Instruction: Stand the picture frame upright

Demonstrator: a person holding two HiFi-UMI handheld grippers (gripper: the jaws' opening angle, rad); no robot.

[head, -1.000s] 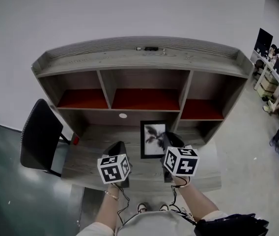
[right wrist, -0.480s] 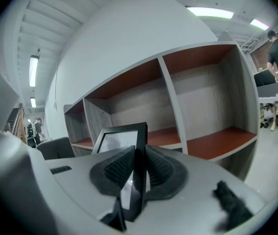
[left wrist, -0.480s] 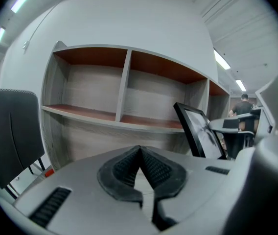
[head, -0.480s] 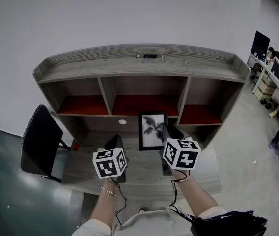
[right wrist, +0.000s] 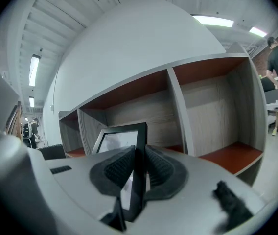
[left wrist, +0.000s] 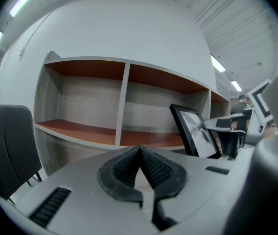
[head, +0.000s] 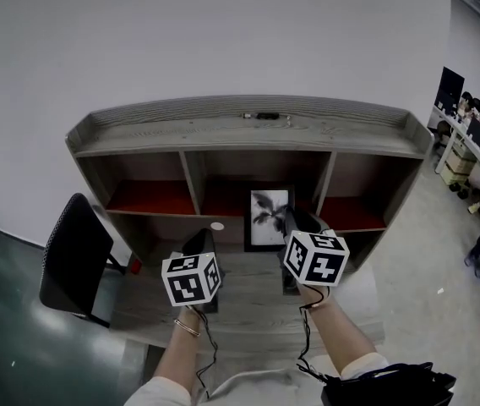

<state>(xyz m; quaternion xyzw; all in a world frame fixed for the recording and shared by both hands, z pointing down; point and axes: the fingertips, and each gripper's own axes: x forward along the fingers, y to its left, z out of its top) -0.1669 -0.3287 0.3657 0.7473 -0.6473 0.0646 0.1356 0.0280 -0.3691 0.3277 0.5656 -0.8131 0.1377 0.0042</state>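
We have the right gripper (head: 291, 227) clamped on the right-hand edge of the black-rimmed picture frame with a pale plant print (head: 270, 218); in the right gripper view the dark ribbed pads (right wrist: 119, 169) press either side of that thin rim, just left of centre. The frame stands near the middle of the head view, in front of the centre compartment of the grey wooden desk hutch with red-brown shelf floors (head: 248, 130); at the right of the left gripper view it leans back a little. We cannot tell whether its bottom edge already touches the desktop. The left gripper (head: 199, 250), at lower centre-left, has its jaws together on nothing. To finish well, we judge the bottom edge should settle flat on the desktop, with any rear stand spread behind; we would ease the grip only once the frame balances, keeping the idle gripper near its left edge as a guard, since a pinch on one side can twist it.
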